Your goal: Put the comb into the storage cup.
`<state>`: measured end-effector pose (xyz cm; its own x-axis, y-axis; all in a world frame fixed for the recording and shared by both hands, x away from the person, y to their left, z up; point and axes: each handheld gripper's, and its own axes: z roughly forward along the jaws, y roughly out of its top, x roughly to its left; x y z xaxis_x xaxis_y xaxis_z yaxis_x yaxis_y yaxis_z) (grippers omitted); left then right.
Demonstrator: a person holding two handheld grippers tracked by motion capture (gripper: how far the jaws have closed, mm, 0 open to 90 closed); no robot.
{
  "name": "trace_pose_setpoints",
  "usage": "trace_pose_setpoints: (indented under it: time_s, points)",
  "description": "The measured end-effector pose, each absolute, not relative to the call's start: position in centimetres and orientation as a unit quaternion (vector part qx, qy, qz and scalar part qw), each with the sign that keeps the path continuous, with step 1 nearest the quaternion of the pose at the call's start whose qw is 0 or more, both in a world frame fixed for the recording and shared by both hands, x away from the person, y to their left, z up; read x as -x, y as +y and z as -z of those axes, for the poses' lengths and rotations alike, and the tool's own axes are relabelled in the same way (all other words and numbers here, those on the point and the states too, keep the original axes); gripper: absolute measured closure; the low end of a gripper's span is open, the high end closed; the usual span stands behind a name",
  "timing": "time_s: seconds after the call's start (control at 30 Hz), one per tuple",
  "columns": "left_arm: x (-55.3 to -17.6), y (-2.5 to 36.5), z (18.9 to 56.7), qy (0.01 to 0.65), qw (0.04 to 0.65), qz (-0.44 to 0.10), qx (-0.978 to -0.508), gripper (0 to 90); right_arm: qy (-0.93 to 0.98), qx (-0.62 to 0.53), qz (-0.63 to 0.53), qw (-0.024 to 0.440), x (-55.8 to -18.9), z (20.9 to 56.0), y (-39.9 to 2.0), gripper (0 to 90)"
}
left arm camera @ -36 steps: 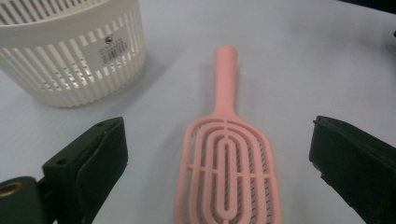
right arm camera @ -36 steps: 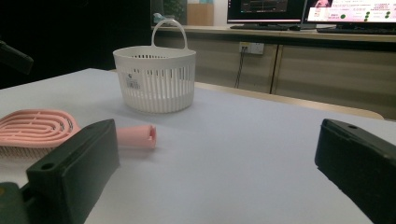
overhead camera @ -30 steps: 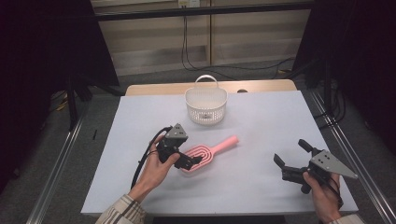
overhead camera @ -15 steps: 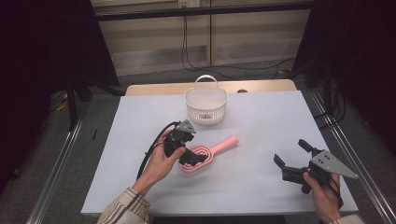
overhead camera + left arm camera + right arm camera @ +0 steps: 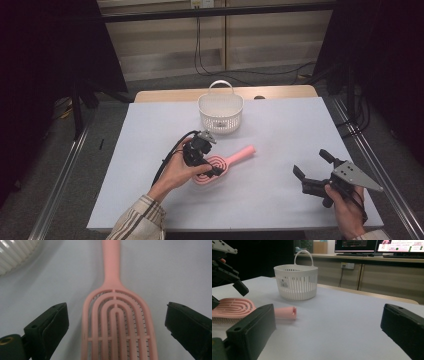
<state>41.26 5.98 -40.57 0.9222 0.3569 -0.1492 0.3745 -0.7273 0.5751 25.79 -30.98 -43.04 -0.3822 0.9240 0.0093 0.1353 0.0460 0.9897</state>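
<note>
**Left claw lined up over the hairbrush, nothing grabbed yet**

Since a second ago the left claw point(image 5: 207, 162) has slid up and to the right along the pink hairbrush point(image 5: 220, 165), so it's now sitting right over the paddle head instead of hanging at its near-left end. Right claw point(image 5: 313, 172) hasn't budged at all, and the brush looks like it's in the same spot too.

So where are we: the brush lies flat on the white surface point(image 5: 280, 130), roughly in the middle, handle pointing away toward the right. The white basket point(image 5: 220, 112) stands farther back, well apart from the brush, and as far as I can see from above there's nothing in it.

Left gripper view is the useful one. Both jaws are spread wide, one on each side of the brush head point(image 5: 117, 325), with bare surface showing between each jaw and the pink rim. So it's straddling the head but not touching it. How far above the surface the jaws are is hard to call from here; could be nearly down, could be a bit off.

Right claw is also wide open and holding nothing, parked off at the right side near the front edge, looking across at the basket point(image 5: 295, 282).

My read: approach and alignment are basically done, the actual squeeze isn't. Grip, lift and probably the trip to the basket are all left.
</note>
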Motion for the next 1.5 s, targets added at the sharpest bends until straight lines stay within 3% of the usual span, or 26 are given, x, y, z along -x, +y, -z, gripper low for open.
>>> trace_pose_setpoints:
  time_s: [0.9,1.5]
  points:
    - [-41.7,3.4,41.6,0.155,0.234,-0.002,-0.960,6.9,0.629,-0.421,-0.546,0.360,-25.8,43.1,-31.0,0.0]
    - [-41.6,2.8,42.7,0.155,0.218,-0.001,-0.963,7.2,0.630,-0.421,-0.545,0.358,-25.8,43.1,-31.0,0.0]
